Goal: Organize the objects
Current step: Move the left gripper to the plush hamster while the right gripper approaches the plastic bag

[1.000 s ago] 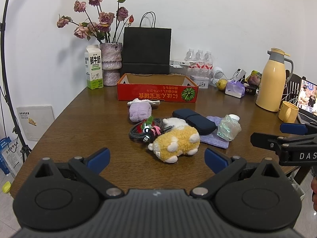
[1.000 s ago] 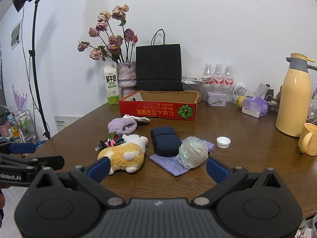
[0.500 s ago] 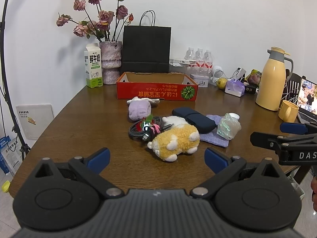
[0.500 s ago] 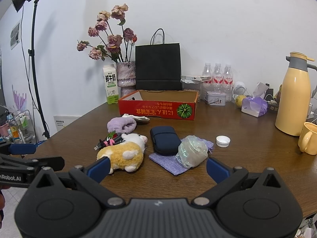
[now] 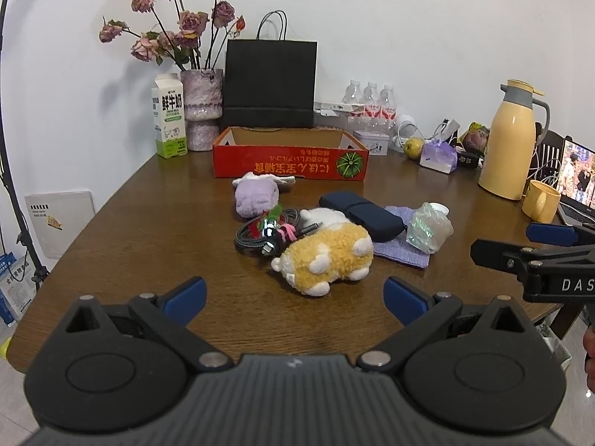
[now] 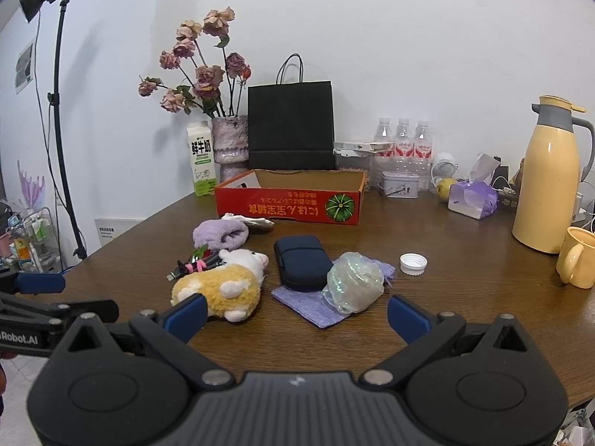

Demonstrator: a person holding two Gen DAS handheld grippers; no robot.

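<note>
A yellow-and-white plush toy [image 5: 327,254] [image 6: 219,286] lies on the brown table, beside a coiled cable bundle [image 5: 266,230], a purple plush [image 5: 256,199] [image 6: 221,232], a dark blue case [image 5: 362,215] [image 6: 301,262], a purple cloth [image 5: 401,251] [image 6: 316,303] and a crumpled iridescent bag [image 5: 427,226] [image 6: 353,282]. An open red cardboard box [image 5: 290,165] [image 6: 288,204] stands behind them. My left gripper [image 5: 293,297] is open and empty, just short of the yellow plush. My right gripper [image 6: 295,316] is open and empty, in front of the cloth and bag.
A milk carton [image 5: 168,115], flower vase [image 5: 200,109], black paper bag [image 5: 269,83] and water bottles [image 5: 370,102] line the back. A yellow thermos [image 6: 550,174], yellow mug [image 6: 578,262], white bottle cap [image 6: 412,263] and tissue pack [image 6: 472,199] stand at the right.
Both grippers have shifted slightly toward the objects; the scene sits a little lower and closer. Nothing was grasped or moved.
</note>
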